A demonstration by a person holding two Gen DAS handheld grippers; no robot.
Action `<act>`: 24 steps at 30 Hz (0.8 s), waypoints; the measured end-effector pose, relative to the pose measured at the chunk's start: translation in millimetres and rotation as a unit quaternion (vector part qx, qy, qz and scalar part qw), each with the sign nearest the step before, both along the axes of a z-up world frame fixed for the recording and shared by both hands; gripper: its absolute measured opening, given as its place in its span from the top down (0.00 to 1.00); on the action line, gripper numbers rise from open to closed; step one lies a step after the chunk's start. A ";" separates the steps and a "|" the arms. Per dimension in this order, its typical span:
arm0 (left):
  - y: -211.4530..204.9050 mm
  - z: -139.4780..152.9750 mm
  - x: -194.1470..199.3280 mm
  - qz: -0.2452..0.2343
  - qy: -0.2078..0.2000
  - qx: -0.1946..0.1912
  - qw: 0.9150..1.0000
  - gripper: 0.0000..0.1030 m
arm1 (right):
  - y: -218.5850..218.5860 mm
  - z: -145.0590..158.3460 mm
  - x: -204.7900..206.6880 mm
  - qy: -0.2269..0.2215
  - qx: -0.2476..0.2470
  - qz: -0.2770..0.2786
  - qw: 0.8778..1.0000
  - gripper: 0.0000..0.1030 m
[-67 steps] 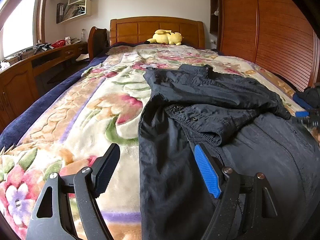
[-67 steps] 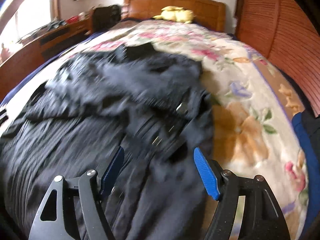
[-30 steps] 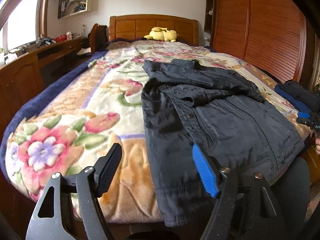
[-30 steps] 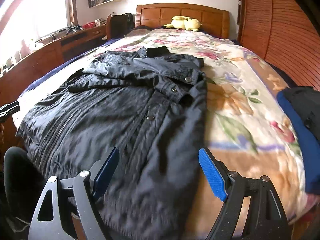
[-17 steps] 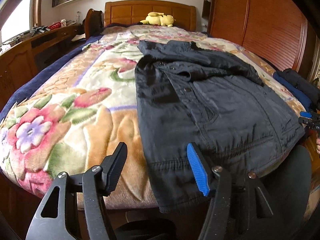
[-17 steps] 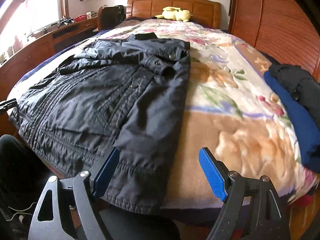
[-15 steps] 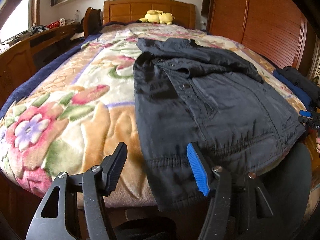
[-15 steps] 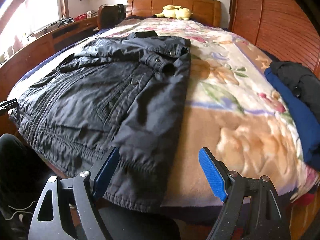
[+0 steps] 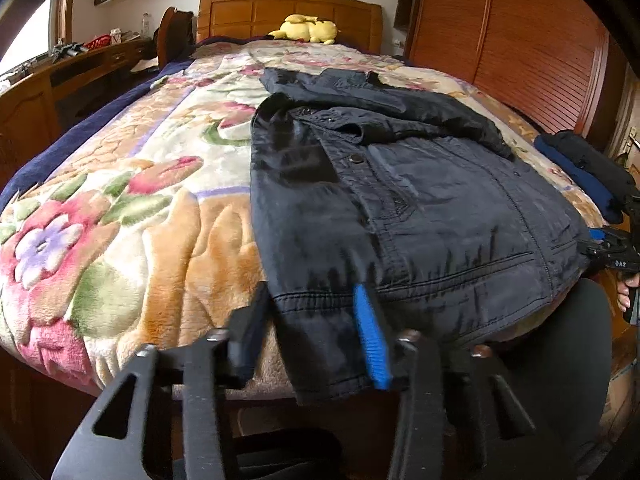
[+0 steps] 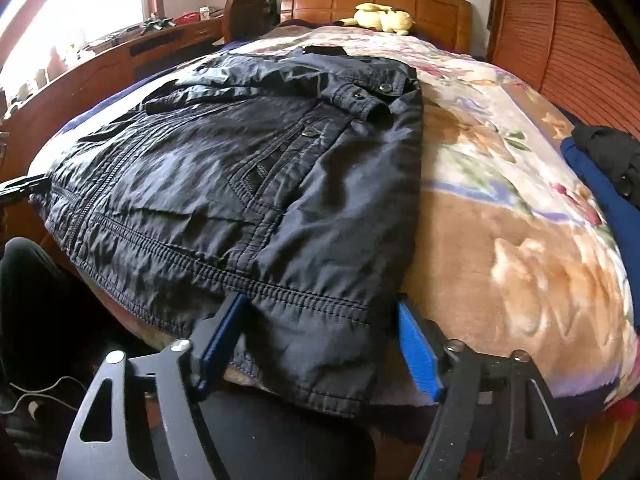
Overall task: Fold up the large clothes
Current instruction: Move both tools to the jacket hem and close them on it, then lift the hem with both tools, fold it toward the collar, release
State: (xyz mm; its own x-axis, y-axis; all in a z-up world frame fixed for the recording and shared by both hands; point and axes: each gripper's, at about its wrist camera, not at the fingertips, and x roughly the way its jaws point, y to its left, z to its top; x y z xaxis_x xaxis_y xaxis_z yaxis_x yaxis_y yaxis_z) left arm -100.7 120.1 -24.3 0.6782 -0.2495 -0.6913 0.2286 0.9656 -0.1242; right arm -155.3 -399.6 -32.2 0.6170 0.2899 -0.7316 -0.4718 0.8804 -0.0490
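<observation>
Room: bedroom with a wooden bed [image 9: 288, 10], its headboard at the far end, a wooden wardrobe [image 9: 540, 44] along one side and a wooden desk [image 9: 76, 68] along the other.
Bed cover: flowered blanket [image 9: 120, 216] lay over the whole bed, down over the foot edge.
Jacket: dark jacket [image 9: 400, 184] lay flat on the blanket with its collar toward the headboard and its hem hanging over the foot edge of the bed; one sleeve was folded across the chest.
Left gripper: left gripper [image 9: 308, 340] was at the foot edge, at one hem corner of the jacket; its jaws stood apart, one on each side of the hanging corner, and were not pressed on the cloth.
Right gripper: right gripper [image 10: 320, 344] was at the other hem corner, also at the foot edge; its jaws were wide apart with the corner of the jacket [image 10: 256, 184] between them, not clamped.
Blue pads: pads [image 10: 418, 352] of the right gripper were just beside the cloth on both sides.
Plush toy: yellow plush toy [image 9: 306, 28] lay at the head end, against the headboard.
Other clothes: folded dark and blue clothes [image 10: 600, 168] lay at the side edge of the bed next to the wardrobe, well apart from the jacket.
</observation>
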 end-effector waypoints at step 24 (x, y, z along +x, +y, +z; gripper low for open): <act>-5.0 164.1 -54.6 -0.008 -0.213 0.034 0.976 0.94 | -22.2 130.0 -69.2 -0.165 0.077 0.054 0.982 0.89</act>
State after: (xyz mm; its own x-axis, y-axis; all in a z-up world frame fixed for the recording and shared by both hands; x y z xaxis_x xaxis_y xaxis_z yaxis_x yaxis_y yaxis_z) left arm -155.3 115.2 139.8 0.9041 -0.2256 -0.3629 0.2603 0.9643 0.0491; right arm -224.5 -421.8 97.8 0.7722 0.4582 -0.4402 -0.5438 0.8349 -0.0850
